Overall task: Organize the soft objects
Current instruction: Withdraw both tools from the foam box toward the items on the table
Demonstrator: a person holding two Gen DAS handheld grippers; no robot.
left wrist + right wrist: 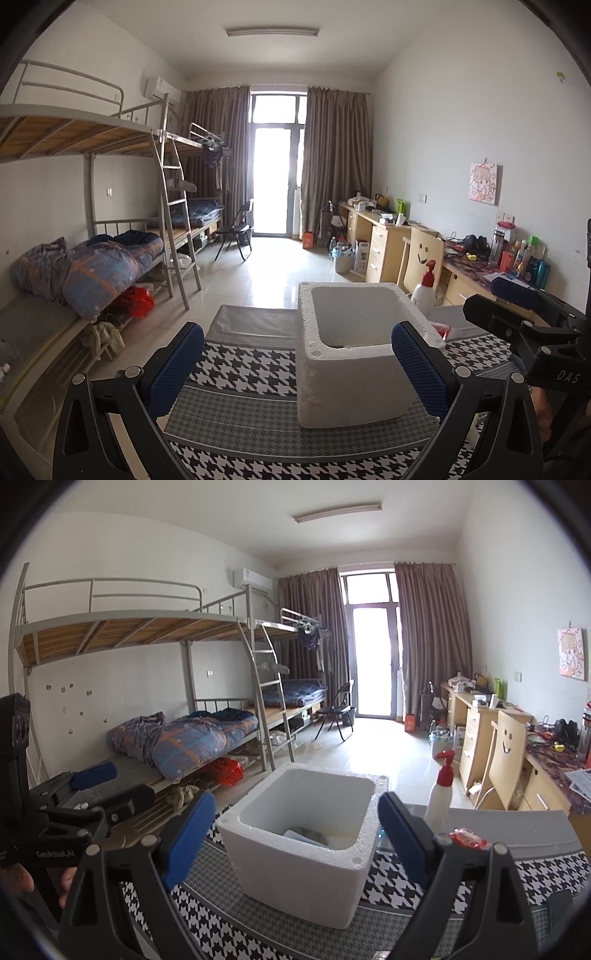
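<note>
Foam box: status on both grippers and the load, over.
Left gripper open, empty. Right gripper open, empty. Foam box upright on houndstooth cloth, something soft and bluish lying inside. Pump bottle beside box, path clear.

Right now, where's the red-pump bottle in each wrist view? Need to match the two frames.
Left wrist view: the pump bottle stands right of centre, just behind the foam box's far right corner, in front of the smiley-face chair.
Right wrist view: the pump bottle is right of centre, clear of the box's right side, above the right hand-held gripper's right finger.
Shared landmark: the smiley-face chair, directly behind the bottle in both.
</note>
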